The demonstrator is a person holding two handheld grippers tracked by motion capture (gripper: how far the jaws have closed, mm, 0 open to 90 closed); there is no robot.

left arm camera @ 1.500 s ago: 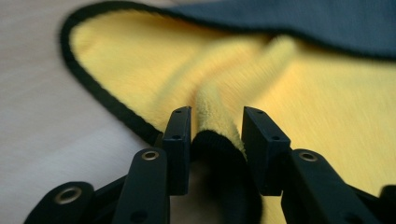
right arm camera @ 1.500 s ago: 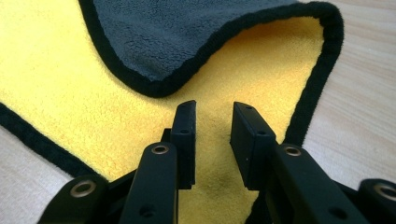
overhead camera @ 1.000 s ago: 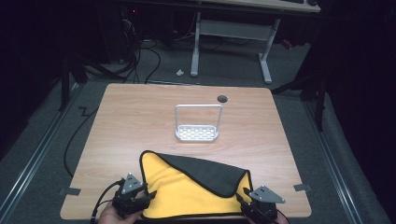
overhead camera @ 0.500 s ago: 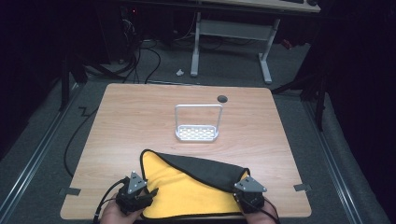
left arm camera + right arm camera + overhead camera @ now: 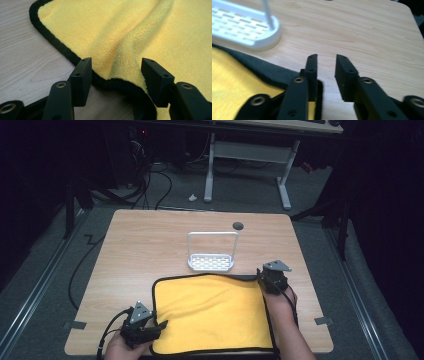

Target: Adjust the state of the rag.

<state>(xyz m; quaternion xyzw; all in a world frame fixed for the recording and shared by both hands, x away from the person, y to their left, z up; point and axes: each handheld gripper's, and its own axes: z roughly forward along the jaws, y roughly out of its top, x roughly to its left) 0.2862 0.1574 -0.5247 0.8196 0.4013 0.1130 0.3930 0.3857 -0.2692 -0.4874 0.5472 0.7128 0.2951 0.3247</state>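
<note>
A yellow cloth [image 5: 210,312] with a black border lies flat on the near half of the wooden table [image 5: 150,240]. My left gripper [image 5: 159,325] is at the cloth's near left corner. In the left gripper view its jaws [image 5: 115,63] have just been opening and stand wide; a raised ridge of the cloth [image 5: 100,30] lies loose between them, with no pad pressing on it. My right gripper [image 5: 270,277] sits at the far right corner. Its jaws [image 5: 325,60] have just been opening, with only bare table between them. The cloth's black edge [image 5: 262,67] lies beside and under one jaw.
A white slotted rack [image 5: 212,262] with an upright wire handle stands just beyond the cloth; in the right gripper view the rack [image 5: 242,27] is close by on the left. A dark round hole [image 5: 238,225] sits near the table's far edge. Beyond that are a desk frame and cables on the floor.
The right gripper moved away from the person along the right side and drew the folded-over cloth out flat, then opened off its corner. The left gripper stayed in place.
</note>
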